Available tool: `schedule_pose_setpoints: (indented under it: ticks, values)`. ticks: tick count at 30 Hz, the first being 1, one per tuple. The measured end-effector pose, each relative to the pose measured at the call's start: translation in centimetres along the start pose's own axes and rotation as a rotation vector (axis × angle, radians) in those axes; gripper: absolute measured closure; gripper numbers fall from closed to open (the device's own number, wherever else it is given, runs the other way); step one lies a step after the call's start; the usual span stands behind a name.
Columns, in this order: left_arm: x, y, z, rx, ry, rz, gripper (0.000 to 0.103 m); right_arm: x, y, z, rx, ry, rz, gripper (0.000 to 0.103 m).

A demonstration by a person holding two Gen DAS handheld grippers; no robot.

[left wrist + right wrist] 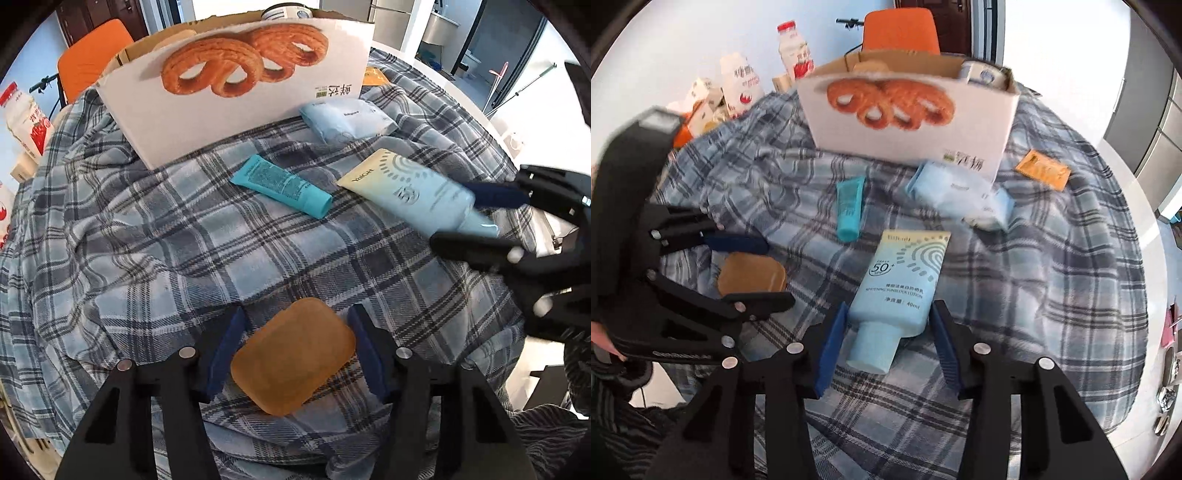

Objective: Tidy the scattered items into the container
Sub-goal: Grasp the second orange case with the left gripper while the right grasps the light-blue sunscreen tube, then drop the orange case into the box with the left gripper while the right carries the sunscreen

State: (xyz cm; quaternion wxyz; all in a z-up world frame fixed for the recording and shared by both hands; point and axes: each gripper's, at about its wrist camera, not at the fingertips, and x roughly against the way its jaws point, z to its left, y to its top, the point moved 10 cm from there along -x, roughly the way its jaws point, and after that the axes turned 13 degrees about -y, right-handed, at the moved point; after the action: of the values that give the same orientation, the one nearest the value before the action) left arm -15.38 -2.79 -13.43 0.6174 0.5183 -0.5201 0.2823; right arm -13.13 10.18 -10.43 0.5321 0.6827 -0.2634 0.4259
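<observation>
only the right wrist view shows the orange sachet [1042, 169]; both grippers' jaws gape wide.

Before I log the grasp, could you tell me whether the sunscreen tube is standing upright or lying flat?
Lying flat: the sunscreen tube rests label-up on the plaid cloth, cap end between the open right gripper fingers.
</observation>
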Motion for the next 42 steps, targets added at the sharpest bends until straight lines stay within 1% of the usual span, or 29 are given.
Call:
schedule_pose_setpoints:
  ticks: [1, 4, 5, 6, 7, 9, 12, 15, 17, 19, 22, 24, 25, 27, 30, 34, 36, 37, 38, 40, 42]
  values:
    - [0.3, 0.2, 0.0, -0.005, 0.008, -0.006, 0.059, 0.3, 0.5, -0.1, -0.008, 0.000, -0.012, 0.059]
    - [1.2, 0.9, 0.2, -0.010, 0.017, -0.026, 0.059, 2.0, 2.1, -1.1, -0.027, -0.023, -0.064, 0.061]
    - [1.5, 1.3, 0.4, -0.010, 0.024, -0.037, 0.059, 2.8, 2.9, -1.5, -0.031, -0.033, -0.091, 0.065]
    - [1.8, 1.7, 0.6, -0.010, 0.029, -0.047, 0.060, 3.6, 3.6, -1.8, -0.033, -0.040, -0.117, 0.074]
    - [2.2, 2.0, 0.8, -0.011, 0.032, -0.056, 0.060, 4.4, 4.5, -2.1, -0.037, -0.043, -0.145, 0.077]
    - [2.8, 3.0, 1.0, -0.016, 0.039, -0.076, 0.060, 5.5, 6.1, -2.8, -0.045, -0.050, -0.182, 0.077]
    - [4.2, 4.7, 1.0, -0.035, 0.057, -0.117, 0.061, 6.0, 7.9, -3.6, -0.057, -0.064, -0.214, 0.077]
    - [5.8, 6.4, 1.2, -0.049, 0.072, -0.162, 0.061, 5.4, 8.8, -3.7, -0.062, -0.045, -0.206, 0.077]
    - [6.9, 7.4, 1.3, -0.053, 0.077, -0.189, 0.061, 4.8, 8.5, -3.8, -0.066, -0.030, -0.184, 0.077]
    - [7.3, 8.3, 1.2, -0.059, 0.077, -0.209, 0.061, 3.9, 7.6, -3.7, -0.074, -0.015, -0.155, 0.077]
    - [7.7, 9.7, 1.7, -0.064, 0.078, -0.225, 0.061, 1.6, 5.3, -3.0, -0.048, -0.002, -0.072, 0.077]
    - [7.8, 10.6, 2.0, -0.062, 0.073, -0.231, 0.061, 0.4, 4.1, -1.7, 0.001, 0.013, -0.037, 0.076]
    - [8.0, 11.2, 2.2, -0.061, 0.069, -0.233, 0.061, -0.2, 3.7, -1.0, 0.030, 0.020, -0.029, 0.073]
    - [8.3, 12.0, 2.2, -0.060, 0.067, -0.242, 0.061, -1.1, 3.5, 0.5, 0.081, 0.042, -0.027, 0.049]
    - [9.4, 13.6, 2.4, -0.067, 0.082, -0.273, 0.061, -2.2, 3.9, 2.3, 0.126, 0.094, -0.030, 0.048]
    - [10.5, 16.3, 3.3, -0.054, 0.089, -0.307, 0.061, -3.4, 5.0, 2.9, 0.168, 0.109, -0.046, 0.048]
    - [10.7, 17.7, 4.2, -0.037, 0.094, -0.317, 0.061, -3.9, 5.1, 3.3, 0.183, 0.161, -0.033, 0.048]
    - [10.6, 18.4, 4.7, -0.026, 0.090, -0.318, 0.061, -4.3, 5.0, 3.5, 0.183, 0.198, -0.017, 0.049]
    - [10.4, 18.9, 5.1, -0.010, 0.080, -0.316, 0.061, -4.6, 5.0, 3.5, 0.174, 0.217, -0.008, 0.049]
    - [9.7, 19.7, 6.3, 0.036, 0.055, -0.312, 0.061, -4.7, 5.4, 3.1, 0.180, 0.185, -0.032, 0.049]
    - [8.9, 20.2, 7.2, 0.056, 0.061, -0.300, 0.061, -4.9, 5.7, 2.8, 0.205, 0.164, -0.043, 0.049]
